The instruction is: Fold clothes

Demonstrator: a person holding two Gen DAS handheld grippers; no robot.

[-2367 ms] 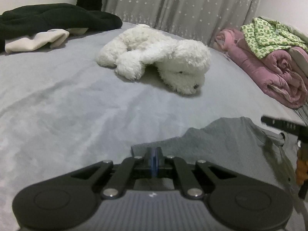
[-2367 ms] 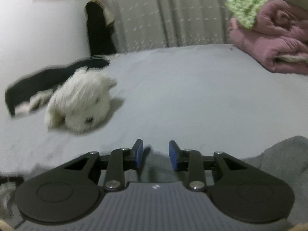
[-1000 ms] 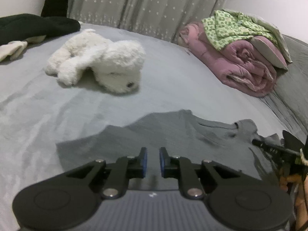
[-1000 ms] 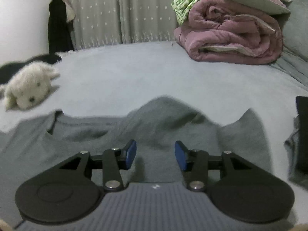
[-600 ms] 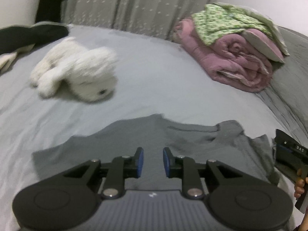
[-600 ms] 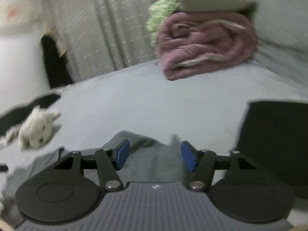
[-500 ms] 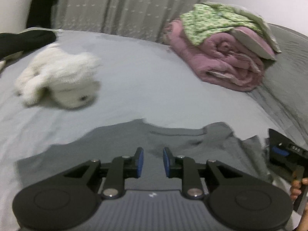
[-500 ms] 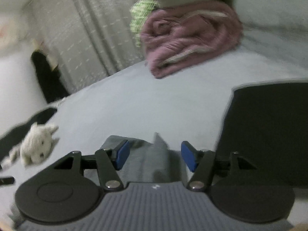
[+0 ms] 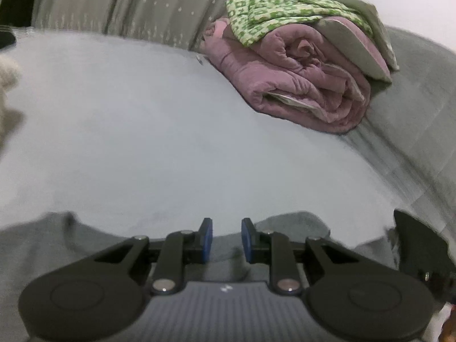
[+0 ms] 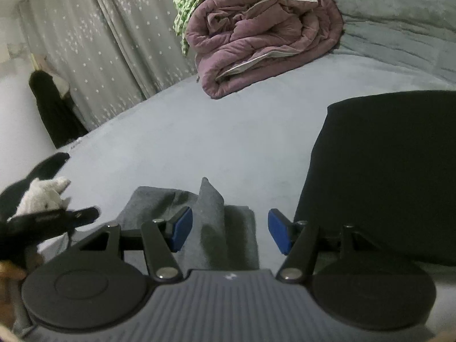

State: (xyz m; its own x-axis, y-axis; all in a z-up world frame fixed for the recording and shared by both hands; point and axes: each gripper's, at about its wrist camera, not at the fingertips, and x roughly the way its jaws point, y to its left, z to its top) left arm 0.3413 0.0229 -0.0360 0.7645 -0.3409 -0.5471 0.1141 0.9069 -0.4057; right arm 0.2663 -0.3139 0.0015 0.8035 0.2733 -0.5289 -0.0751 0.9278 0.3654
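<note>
Since the earlier frames: left gripper [image 9: 224, 239] carried sideways along the grey T-shirt [image 9: 42, 245], plush dog [image 9: 7, 74] pushed to the left edge of that view; right gripper [image 10: 228, 232] rolled and swung toward the folded black garment [image 10: 382, 168].

Nearest, left wrist view: blue pads narrowly apart, nothing between them, poised over the far hem of the grey T-shirt, spread flat on the bed [image 9: 159, 131]. At the lower right edge, part of the right gripper, dark and blurred.

Nearest, right wrist view: blue pads wide apart, astride a raised fold of the grey T-shirt, neither pad touching the cloth. Just right of the gripper, the folded black garment, flat on the bed. At the lower left, tip of the left gripper, with a sliver of a hand [image 10: 7, 269] below it.

Middle distance: bare grey bed; plush dog at far left, beside a dark garment [image 10: 48, 165].

Farther: rolled pink quilt [image 9: 302, 85] near the head of the bed, topped by a green patterned cloth [image 9: 273, 8] and a pillow [image 9: 353, 45].

Farthest: grey dotted curtain [image 9: 136, 2]; a dark hanging garment [image 10: 52, 111] against the wall at left.
</note>
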